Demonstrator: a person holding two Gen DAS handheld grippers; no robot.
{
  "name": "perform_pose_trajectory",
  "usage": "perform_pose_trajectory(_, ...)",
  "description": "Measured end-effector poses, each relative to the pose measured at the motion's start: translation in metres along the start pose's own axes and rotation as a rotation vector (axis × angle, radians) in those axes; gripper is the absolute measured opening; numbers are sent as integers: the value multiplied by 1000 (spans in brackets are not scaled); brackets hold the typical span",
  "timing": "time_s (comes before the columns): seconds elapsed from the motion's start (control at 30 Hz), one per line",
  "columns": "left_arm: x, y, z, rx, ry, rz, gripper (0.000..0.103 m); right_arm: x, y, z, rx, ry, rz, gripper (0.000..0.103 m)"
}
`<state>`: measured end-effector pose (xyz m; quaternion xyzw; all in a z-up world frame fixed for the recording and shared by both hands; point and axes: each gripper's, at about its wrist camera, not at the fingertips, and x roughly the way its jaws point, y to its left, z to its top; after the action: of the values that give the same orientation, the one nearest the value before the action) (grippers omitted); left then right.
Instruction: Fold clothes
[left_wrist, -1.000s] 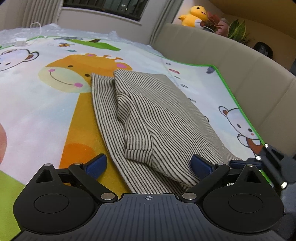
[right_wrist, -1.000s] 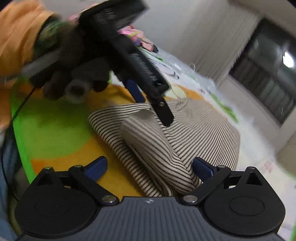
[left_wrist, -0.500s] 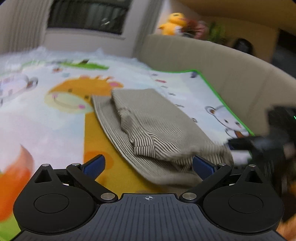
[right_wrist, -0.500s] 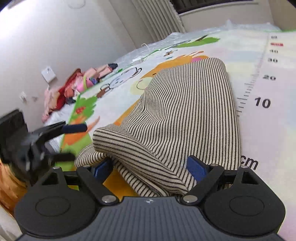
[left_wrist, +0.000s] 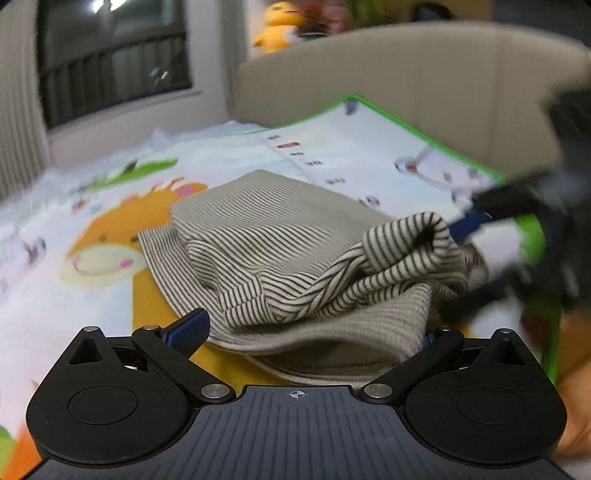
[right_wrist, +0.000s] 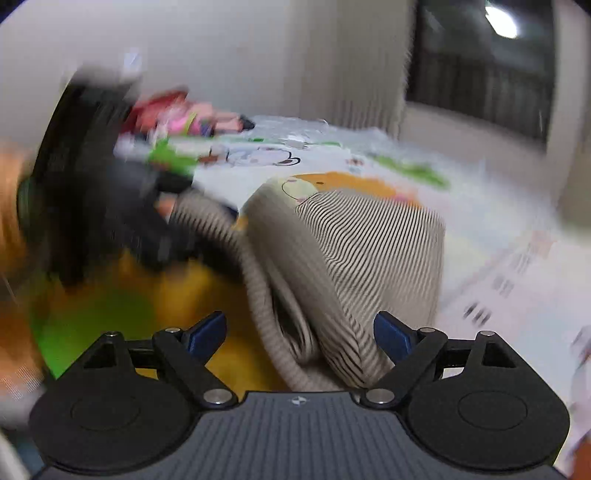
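Striped garment (left_wrist: 280, 236) lies on the cartoon play mat (left_wrist: 110, 229), partly folded, its long axis running away from me toward the far end of the mat and the window. The near end is the thick end: several layers bunched and lifted, one rolled edge standing up at my right.

My left gripper (left_wrist: 314, 328) sits at that near edge. Jaws spread wide, the cloth bulging between them; the left blue pad (left_wrist: 188, 326) is just beside the fabric, the right pad mostly hidden behind it. No clamp that I can see.

My right gripper (right_wrist: 299, 332) comes at the same near end from the other side. Jaws also apart, stacked layers sitting between the pads but not pinched. In the left wrist view, its blue tip appears just beside the raised roll, though it is blurred.

Both grippers are about equally near the bundle; the left is squarer to the long axis.

Judgement: the coming fold goes along that axis, near end carried toward the far end, so each jaw must close on all layers at its own near corner.

Fabric: thin ribbed knit, fine dark stripes on cream, soft, sagging, likely to slip out layer by layer.
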<state>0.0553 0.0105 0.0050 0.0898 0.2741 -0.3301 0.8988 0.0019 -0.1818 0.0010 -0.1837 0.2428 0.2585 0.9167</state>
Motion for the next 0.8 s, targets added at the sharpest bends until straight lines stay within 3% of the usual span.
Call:
perform_pose_trajectory(0.1,0,12,4,-88,-8,-16,103,13,21,-7,-171,-2,-102,87)
perform_pose_trajectory(0.17,0,16,3,-122,-8,-20,103,21,27,-7,-207,-12,-123,56)
perform_pose_trajectory(0.2,1,18,2,-136,-7,-21,103,22,25,-3,-190,-8,-113,35)
perform_pose_trajectory(0.4,-21,28,-8,-174,-6,-35,103,4,7,19,-115,44,-31,29)
perform_pose_trajectory(0.47,-40,45,-3,-237,-63,-65,103,-11,8,23,-120,67,12,28)
perform_pose_trajectory(0.57,-55,73,9,-360,-150,-37,103,-33,18,29,-177,96,53,28)
perform_pose_trajectory(0.67,-37,85,22,-398,-161,-17,103,-51,32,41,-236,127,83,28)
perform_pose_trajectory(0.8,11,79,26,-330,-60,-21,103,-74,28,70,-258,152,117,28)
